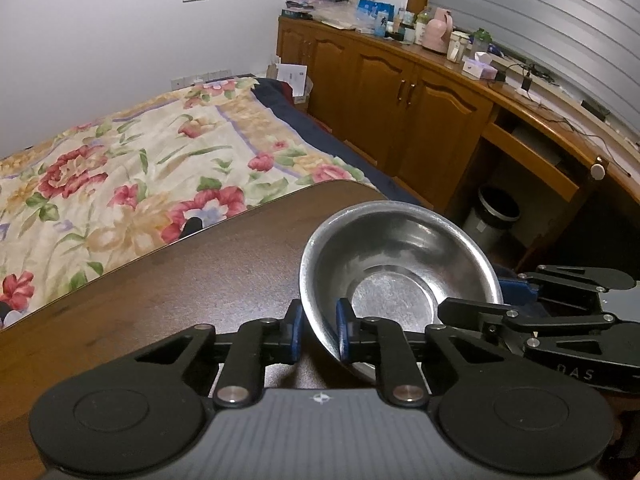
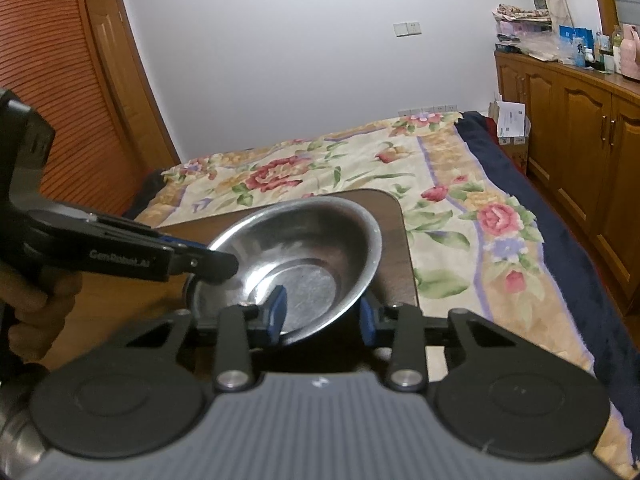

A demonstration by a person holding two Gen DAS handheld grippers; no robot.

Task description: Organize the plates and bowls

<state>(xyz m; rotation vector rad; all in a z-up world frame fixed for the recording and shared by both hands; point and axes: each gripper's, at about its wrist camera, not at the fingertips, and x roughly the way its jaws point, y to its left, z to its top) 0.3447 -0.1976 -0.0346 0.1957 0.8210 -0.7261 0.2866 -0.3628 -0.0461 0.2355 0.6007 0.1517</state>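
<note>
One bowl: a steel bowl (image 1: 400,280) sits tilted above the far corner of the desk (image 1: 160,300), its rim pinched from two sides
Left gripper (image 1: 318,330): fingers closed on the near rim, one blue pad inside the wall and one outside
Right gripper (image 2: 320,314): fingers straddle the opposite rim, one pad inside and one outside; the left pad touches the wall, the right pad looks just beside it, so a firm pinch is likely but I cannot tell for sure
Weight: thin pressed metal, probably light enough for one gripper
Stiffness: rigid and not fragile, though a thin rim may flex a little under a hard squeeze
Surface: polished and slick, so it could pivot or slide between the pads if tipped further
Where to hold: across the rim, pads deep on the wall, as both grippers do
Risk: it would clatter on the desk if either pinch slips
Beyond the desk: a bed (image 2: 460,200) with a flowered cover
</note>
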